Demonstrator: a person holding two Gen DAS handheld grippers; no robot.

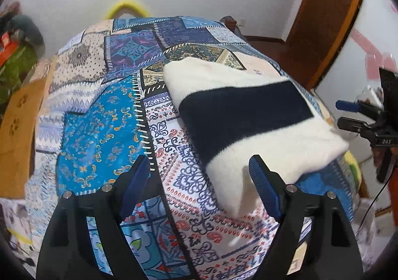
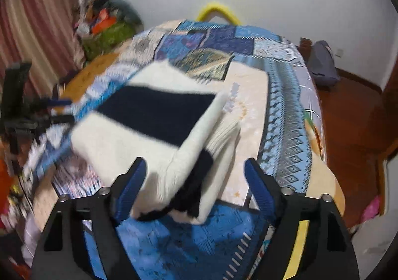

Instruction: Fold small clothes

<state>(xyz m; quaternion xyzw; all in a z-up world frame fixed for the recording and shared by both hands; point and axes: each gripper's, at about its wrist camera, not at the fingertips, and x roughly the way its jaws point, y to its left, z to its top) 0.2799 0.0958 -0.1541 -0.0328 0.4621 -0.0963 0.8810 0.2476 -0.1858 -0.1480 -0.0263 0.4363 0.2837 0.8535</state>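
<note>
A folded fluffy white garment with a wide dark navy band (image 1: 246, 116) lies on the patchwork cloth of the table (image 1: 99, 130). In the right wrist view it (image 2: 154, 120) shows stacked layers at its near edge. My left gripper (image 1: 199, 175) is open and empty, its right finger just over the garment's near left corner. My right gripper (image 2: 195, 175) is open with the garment's near edge between its spread fingers, not clamped. The right gripper also shows at the right edge of the left wrist view (image 1: 358, 116).
The table is round with a patterned blue cloth (image 2: 286, 111). A yellow chair back (image 1: 126, 6) stands behind it. A pile of clutter (image 2: 107, 26) sits at the far left by a curtain. Wooden floor (image 2: 353, 116) and a door (image 1: 323, 19) lie to the right.
</note>
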